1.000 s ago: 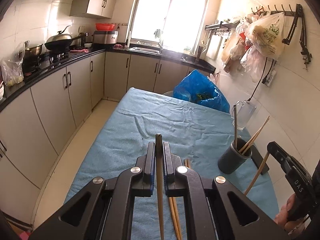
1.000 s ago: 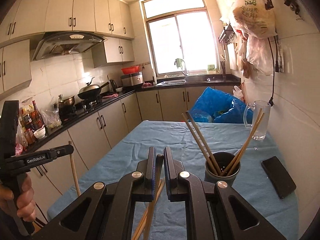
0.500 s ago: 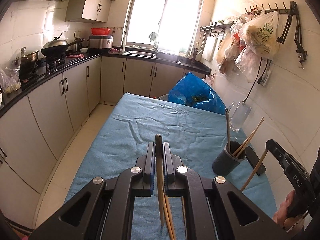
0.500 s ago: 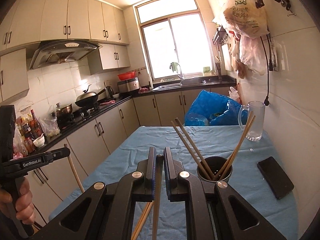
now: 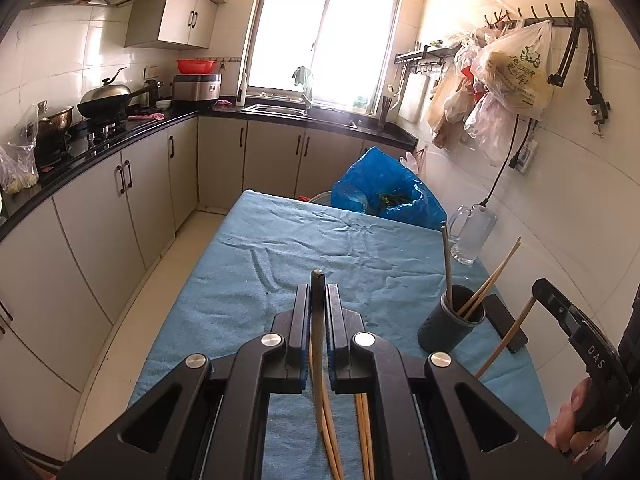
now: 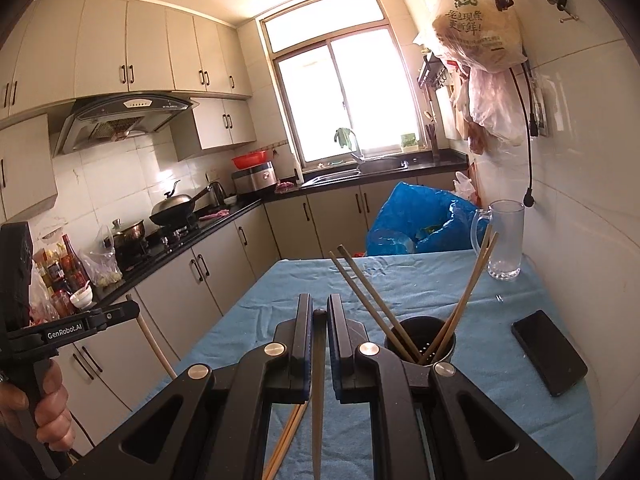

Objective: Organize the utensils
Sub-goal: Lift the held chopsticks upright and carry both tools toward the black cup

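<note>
My left gripper (image 5: 318, 292) is shut on a wooden chopstick (image 5: 319, 360) held above the blue cloth, its dark end poking out past the fingertips. My right gripper (image 6: 319, 309) is likewise shut on a chopstick (image 6: 318, 380). A dark perforated holder (image 6: 446, 346) stands just right of the right gripper's fingers with several chopsticks (image 6: 366, 292) leaning in it. In the left wrist view the holder (image 5: 448, 328) stands at the right, with the right gripper (image 5: 538, 286) beyond it. Loose chopsticks (image 5: 362, 420) lie on the cloth under both grippers.
The table (image 5: 280, 248) under the blue cloth runs along the tiled wall on the right. A glass mug (image 6: 505, 240), a black phone (image 6: 548, 352) and a blue plastic bag (image 6: 416, 220) lie beyond the holder. Kitchen counters stand to the left across a floor aisle.
The right gripper has drifted slightly sideways with its chopstick, so the holder sits a little further left in its view. Both grips stay as they were.
</note>
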A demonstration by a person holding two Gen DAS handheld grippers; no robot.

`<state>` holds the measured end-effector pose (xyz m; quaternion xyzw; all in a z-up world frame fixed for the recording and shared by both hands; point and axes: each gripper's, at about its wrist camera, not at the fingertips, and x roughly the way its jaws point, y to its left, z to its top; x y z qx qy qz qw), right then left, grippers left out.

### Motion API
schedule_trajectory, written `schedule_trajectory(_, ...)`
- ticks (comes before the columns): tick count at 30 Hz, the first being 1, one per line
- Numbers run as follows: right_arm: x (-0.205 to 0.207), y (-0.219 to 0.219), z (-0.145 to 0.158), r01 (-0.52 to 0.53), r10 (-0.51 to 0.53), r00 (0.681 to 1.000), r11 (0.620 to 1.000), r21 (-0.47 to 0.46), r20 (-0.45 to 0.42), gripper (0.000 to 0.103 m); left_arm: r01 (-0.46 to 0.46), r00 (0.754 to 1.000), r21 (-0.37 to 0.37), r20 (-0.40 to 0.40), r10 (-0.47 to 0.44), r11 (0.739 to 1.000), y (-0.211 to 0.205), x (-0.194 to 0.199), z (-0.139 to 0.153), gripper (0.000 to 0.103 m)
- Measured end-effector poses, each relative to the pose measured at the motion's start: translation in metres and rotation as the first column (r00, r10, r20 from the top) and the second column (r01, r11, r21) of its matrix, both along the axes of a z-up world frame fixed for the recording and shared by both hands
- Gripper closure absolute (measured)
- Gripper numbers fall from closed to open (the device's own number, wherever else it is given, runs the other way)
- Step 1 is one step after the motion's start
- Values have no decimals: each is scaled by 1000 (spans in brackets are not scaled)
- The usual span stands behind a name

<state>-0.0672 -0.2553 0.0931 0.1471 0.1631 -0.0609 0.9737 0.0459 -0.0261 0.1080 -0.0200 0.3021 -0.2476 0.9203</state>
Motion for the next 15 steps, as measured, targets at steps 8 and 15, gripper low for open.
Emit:
schedule_trajectory(8,-6,-7,4,15,-15,1000,1000,12,17,95,14,1000,-2,8,-14,1000,-4,-1,7,97)
schedule_trajectory(15,-13,-12,9,28,-28,999,999,18,36,95,37,999,2,8,-37,999,-16,-3,13,97)
